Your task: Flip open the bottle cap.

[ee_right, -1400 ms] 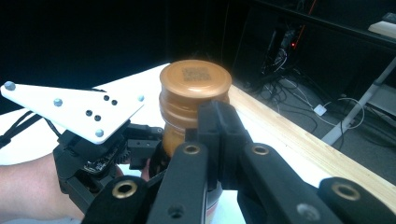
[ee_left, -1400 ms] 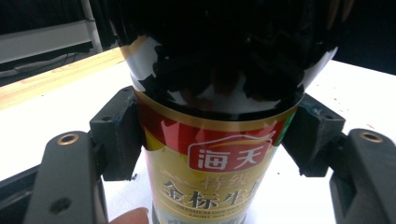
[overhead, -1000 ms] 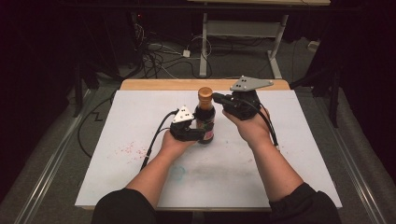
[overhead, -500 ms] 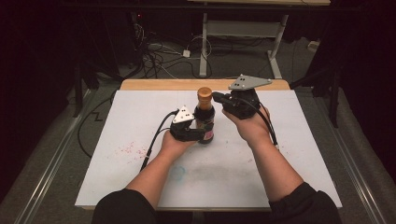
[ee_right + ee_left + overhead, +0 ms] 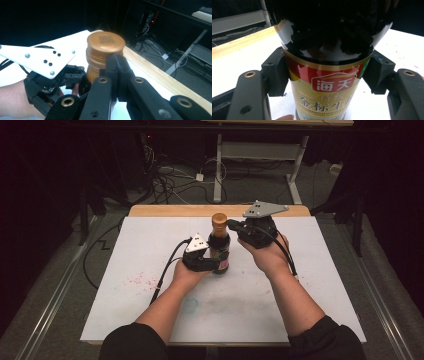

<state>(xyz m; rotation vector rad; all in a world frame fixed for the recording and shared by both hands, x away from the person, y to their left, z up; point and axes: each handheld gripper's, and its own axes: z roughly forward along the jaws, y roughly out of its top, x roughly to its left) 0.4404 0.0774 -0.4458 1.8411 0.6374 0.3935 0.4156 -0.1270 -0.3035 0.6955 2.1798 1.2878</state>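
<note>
- Two hand-held tools work on one dark sauce bottle (image 5: 219, 251) standing upright near the middle of the high view, on a white sheet covering the counter (image 5: 125, 245).
- Left tool (image 5: 202, 262), just left of centre in the high view, is clamped on the bottle's lower body. In the left gripper view its black jaws press against both sides of the bottle (image 5: 325, 82) at the top of the red and gold label, which bears Chinese characters. This low, firm hold looks meant to keep the bottle from turning or tipping.
- Right tool (image 5: 235, 226) comes in from the right of centre in the high view, level with the bottle's neck. In the right gripper view its jaws lie close together against the near side of the bronze cap (image 5: 105, 43), at the centre of that frame. They appear closed at the ribbed part below the cap top, but the far side is hidden, so I cannot tell whether they truly grip it.
- Placement suggests the cap is about to be twisted open: one tool steadies the base, the other works the top.
- Faint red specks (image 5: 137, 281) mark the sheet at lower left of the high view, well apart from the bottle.
- Cables (image 5: 170, 175) lie on the floor beyond the counter, at the upper centre.
</note>
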